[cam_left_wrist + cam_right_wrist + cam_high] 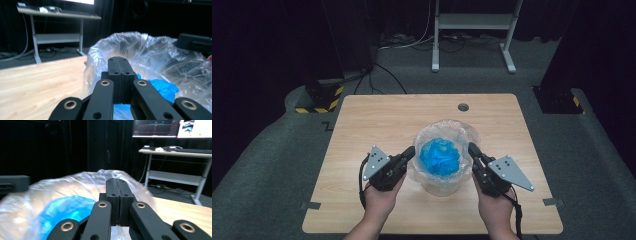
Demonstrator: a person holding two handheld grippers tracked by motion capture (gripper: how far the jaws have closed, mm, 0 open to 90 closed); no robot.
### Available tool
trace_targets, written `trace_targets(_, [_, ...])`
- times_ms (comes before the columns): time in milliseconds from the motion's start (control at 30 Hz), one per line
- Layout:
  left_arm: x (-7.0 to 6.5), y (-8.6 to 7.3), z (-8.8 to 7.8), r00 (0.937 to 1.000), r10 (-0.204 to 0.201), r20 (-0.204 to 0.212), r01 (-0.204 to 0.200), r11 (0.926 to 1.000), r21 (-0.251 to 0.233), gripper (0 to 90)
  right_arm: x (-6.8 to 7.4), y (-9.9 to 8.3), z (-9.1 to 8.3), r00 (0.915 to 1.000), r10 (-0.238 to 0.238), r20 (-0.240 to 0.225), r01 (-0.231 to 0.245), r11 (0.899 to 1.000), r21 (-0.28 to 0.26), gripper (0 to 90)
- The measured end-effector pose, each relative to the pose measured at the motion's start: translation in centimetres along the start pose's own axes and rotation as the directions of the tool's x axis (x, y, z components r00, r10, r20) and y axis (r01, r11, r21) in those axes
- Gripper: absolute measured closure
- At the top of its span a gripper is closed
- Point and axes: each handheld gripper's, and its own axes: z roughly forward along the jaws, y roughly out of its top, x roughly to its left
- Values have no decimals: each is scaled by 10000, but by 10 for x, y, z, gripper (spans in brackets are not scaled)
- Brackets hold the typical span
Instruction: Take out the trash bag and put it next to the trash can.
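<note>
Beside the bag-lined bin [441, 186], both grippers [411, 152] [472, 148] are pressed together, perhaps pinching film.

Showing pale wood grain, smooth matt finish, on table [362, 125]. Looking thin, clear, crinkled and glossy: plastic bag [447, 127] lining bin [441, 188]. Appearing crumpled, bright blue, slightly shiny: wad [440, 156] inside, material unclear. Looking matt black, hard plastic with brass-coloured rivets: left gripper [119, 65], right gripper [117, 185]. Carrying flat matt grey plates [376, 162]. Looking rough, dull grey: floor [272, 150].
</note>
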Motion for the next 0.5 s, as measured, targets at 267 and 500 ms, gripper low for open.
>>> trace_targets(267, [-1,-10,-2,10000,86,45,-88,9986,512,895,34,2,9,9925,49,-1218,-42,10000,60,899])
trace_targets(500, [5,-16,-6,9999,-132,-24,134,9972,737,895,66,-7,23,9695,215,-2443,-81,9984,559,900])
